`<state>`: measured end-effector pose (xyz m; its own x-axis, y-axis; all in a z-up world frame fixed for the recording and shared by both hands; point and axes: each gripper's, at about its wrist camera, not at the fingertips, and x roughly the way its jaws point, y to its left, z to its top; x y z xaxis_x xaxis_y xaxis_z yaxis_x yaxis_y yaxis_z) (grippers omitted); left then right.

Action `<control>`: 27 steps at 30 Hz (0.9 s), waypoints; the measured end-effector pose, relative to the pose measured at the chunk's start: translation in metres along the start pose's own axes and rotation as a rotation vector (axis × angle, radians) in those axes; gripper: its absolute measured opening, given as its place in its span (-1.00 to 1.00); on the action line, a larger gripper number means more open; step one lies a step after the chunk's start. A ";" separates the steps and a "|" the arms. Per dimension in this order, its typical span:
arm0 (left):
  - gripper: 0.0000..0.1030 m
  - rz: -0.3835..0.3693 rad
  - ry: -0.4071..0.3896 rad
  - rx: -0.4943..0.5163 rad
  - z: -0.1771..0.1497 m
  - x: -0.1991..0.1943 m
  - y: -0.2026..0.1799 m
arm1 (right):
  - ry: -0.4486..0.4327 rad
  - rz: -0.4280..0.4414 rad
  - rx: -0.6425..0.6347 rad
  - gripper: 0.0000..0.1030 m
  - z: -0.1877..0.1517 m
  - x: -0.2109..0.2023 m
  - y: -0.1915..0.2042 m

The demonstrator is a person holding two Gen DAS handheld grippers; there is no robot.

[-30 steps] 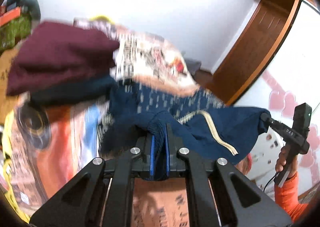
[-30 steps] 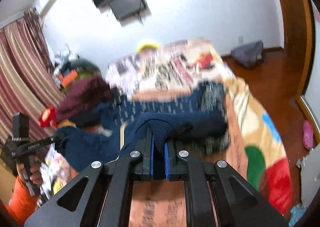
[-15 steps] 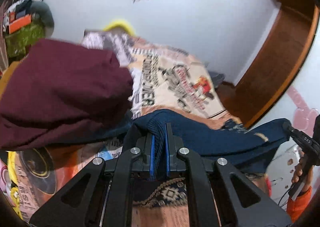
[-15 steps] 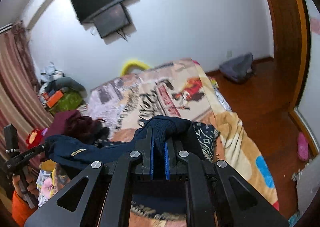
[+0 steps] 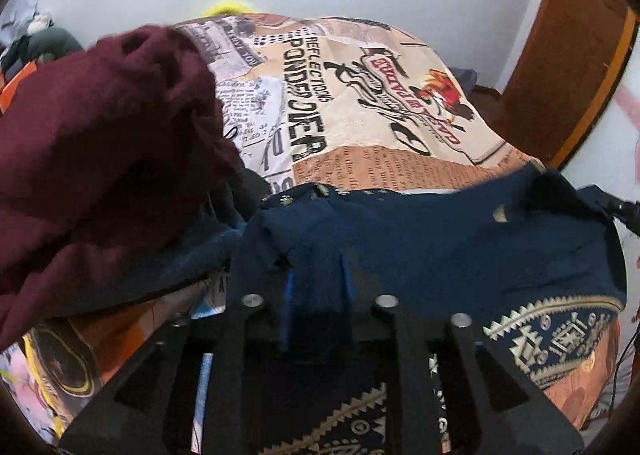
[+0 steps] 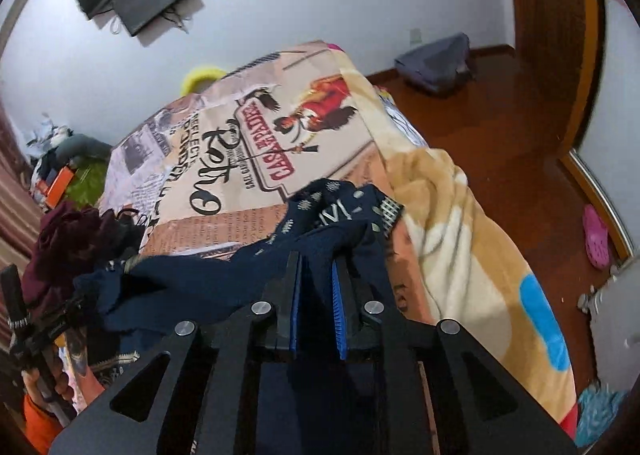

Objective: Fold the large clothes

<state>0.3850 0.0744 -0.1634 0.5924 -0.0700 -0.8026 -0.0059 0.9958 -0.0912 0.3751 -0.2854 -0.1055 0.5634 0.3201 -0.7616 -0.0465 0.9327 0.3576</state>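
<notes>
Left gripper (image 5: pixel 316 287): jaws opening, with a fold of the navy patterned garment (image 5: pixel 440 239) between the blue pads; the pads no longer appear to press on the cloth. From this gripper the garment runs toward 3 o'clock across the printed bedspread (image 5: pixel 360 95), its far end reaching the right gripper's tip at the frame edge. A maroon garment (image 5: pixel 100 143) is heaped at 10 o'clock, just beside the navy one.

Right gripper (image 6: pixel 316 287): jaws opening, a gap visible at each pad, navy cloth between them and draped over the tips. The garment stretches toward 9 o'clock, where the left gripper (image 6: pixel 86 301) meets its other end.
</notes>
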 end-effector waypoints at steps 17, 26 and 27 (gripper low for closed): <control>0.13 -0.034 0.036 0.170 -0.040 -0.035 -0.038 | 0.093 0.027 -0.291 -0.09 -0.032 -0.020 0.051; -0.26 -0.047 0.174 0.162 -0.020 0.042 -0.033 | 0.314 0.037 -0.279 -0.09 -0.020 0.055 0.047; -0.26 -0.046 0.171 0.159 -0.008 0.046 -0.033 | 0.324 0.035 -0.280 -0.09 -0.012 0.062 0.050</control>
<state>0.4060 0.0376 -0.2015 0.4440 -0.1113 -0.8891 0.1530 0.9871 -0.0471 0.3976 -0.2167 -0.1410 0.2710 0.3466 -0.8980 -0.3081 0.9151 0.2602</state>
